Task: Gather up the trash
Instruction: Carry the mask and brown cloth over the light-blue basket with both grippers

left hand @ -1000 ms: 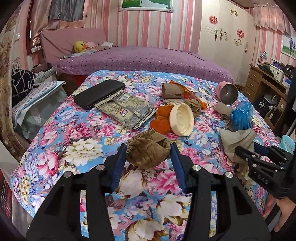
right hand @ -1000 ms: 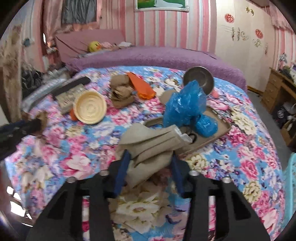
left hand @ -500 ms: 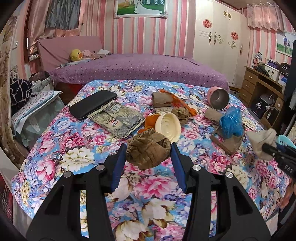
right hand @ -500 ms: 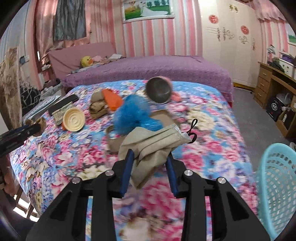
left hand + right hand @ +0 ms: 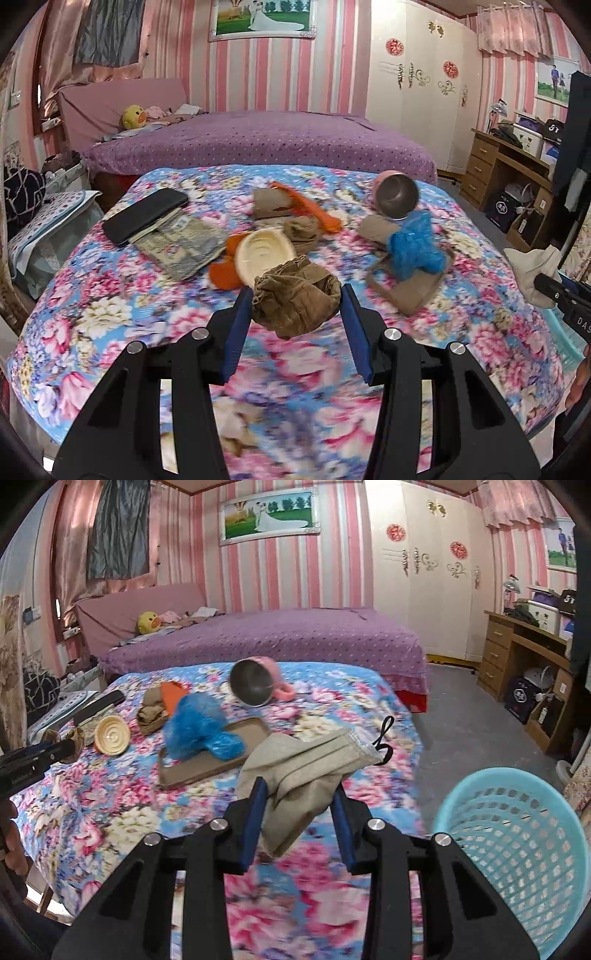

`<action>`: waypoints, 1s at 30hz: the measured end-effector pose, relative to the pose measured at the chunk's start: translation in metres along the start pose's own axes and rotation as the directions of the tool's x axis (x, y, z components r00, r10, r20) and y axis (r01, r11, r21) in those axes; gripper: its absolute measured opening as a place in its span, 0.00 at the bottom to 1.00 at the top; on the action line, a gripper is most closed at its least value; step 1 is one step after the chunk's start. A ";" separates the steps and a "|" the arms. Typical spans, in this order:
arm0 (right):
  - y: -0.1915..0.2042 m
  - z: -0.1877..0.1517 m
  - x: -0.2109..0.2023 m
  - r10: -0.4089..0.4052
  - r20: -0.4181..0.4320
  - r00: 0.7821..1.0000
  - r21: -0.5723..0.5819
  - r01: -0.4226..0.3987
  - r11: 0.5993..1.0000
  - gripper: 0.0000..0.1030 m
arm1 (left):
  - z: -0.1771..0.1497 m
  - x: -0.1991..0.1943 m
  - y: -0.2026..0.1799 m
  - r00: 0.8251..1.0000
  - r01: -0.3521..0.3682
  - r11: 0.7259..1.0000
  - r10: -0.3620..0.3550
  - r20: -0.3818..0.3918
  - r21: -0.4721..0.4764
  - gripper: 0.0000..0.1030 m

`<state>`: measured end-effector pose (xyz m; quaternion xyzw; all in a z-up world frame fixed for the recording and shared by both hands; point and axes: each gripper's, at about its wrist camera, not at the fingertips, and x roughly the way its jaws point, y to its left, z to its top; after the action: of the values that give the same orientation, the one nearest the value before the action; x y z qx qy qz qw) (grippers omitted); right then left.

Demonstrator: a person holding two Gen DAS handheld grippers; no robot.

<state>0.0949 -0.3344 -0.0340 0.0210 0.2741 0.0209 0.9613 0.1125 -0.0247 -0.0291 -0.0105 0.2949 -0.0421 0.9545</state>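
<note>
A crumpled brown wad (image 5: pixel 295 299) hangs above the floral bedspread (image 5: pixel 110 306), and my left gripper (image 5: pixel 295 308) is shut on it, blue pads pressing both sides. My right gripper (image 5: pixel 299 799) is shut on a grey-beige face mask (image 5: pixel 306 768) whose black ear loop (image 5: pixel 384 738) sticks out to the right. It holds the mask over the bed's near right corner. A light blue mesh basket (image 5: pixel 517 849) stands on the floor to the lower right. In the left wrist view the right gripper (image 5: pixel 561 295) shows at the right edge with the mask (image 5: pixel 532 269).
On the bedspread lie a blue plastic bag (image 5: pixel 195 727) on a brown tray (image 5: pixel 221 760), a tipped metal bowl (image 5: pixel 253 685), a cream lid (image 5: pixel 264 258), orange scraps (image 5: pixel 310 206), a black case (image 5: pixel 147 214) and newspaper (image 5: pixel 181 247). Behind is a purple bed (image 5: pixel 258 147); at right, a wooden desk (image 5: pixel 524 657).
Both grippers have pulled back from the bed and risen a little, each keeping its load. The right one swung to the right, bringing the blue basket into view.
</note>
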 end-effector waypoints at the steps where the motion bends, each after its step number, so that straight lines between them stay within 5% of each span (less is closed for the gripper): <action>1: -0.007 -0.001 -0.002 -0.016 0.004 1.000 -0.002 0.016 1.000 0.34 | 0.000 0.000 -0.007 1.000 0.005 1.000 -0.005 0.004 0.003 0.46; 11: -0.090 -0.008 -0.023 -0.154 0.002 0.988 0.069 0.153 0.986 0.34 | -0.004 0.006 -0.081 0.998 0.060 0.994 -0.061 0.012 0.093 0.46; 20: -0.169 -0.021 -0.036 -0.289 -0.041 0.956 0.080 0.292 0.953 0.34 | -0.003 0.001 -0.140 0.992 0.125 0.985 -0.128 0.019 0.117 0.46; 30: -0.220 -0.039 -0.052 -0.329 -0.067 0.942 0.105 0.334 0.937 0.34 | -0.005 -0.004 -0.243 0.959 0.278 0.943 -0.283 0.002 0.185 0.46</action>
<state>0.0368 -0.5558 -0.0513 0.0294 0.2976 -0.1566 0.9413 0.0882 -0.2669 -0.0203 0.0345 0.2715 -0.2044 0.9398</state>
